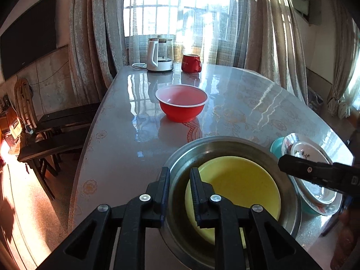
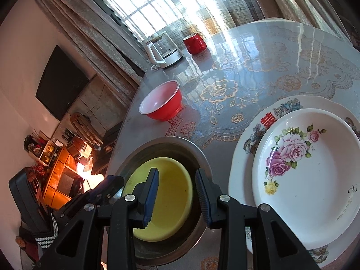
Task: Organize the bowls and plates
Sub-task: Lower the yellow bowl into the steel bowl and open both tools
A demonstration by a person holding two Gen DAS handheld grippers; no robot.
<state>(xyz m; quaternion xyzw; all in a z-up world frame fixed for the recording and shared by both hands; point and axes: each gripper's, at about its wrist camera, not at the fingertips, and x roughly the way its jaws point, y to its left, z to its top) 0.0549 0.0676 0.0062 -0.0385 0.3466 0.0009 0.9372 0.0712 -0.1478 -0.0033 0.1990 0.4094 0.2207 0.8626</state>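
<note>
A yellow bowl [image 1: 240,186] sits inside a steel bowl [image 1: 225,146] at the near table edge; both show in the right wrist view, yellow bowl [image 2: 171,180] in steel bowl [image 2: 180,144]. My left gripper [image 1: 180,193] straddles the steel bowl's left rim, jaws slightly apart. My right gripper [image 2: 176,195] is open above the yellow bowl, holding nothing; it also shows in the left wrist view [image 1: 315,171]. A red bowl [image 1: 181,102] [image 2: 162,101] stands farther out. A floral plate [image 2: 310,168] lies stacked on a larger plate [image 2: 245,144] to the right.
A white kettle [image 1: 160,54] and a red mug [image 1: 191,63] stand at the table's far end by the window. Dark benches [image 1: 58,130] stand left of the table. A teal dish [image 1: 276,146] sits under the plates.
</note>
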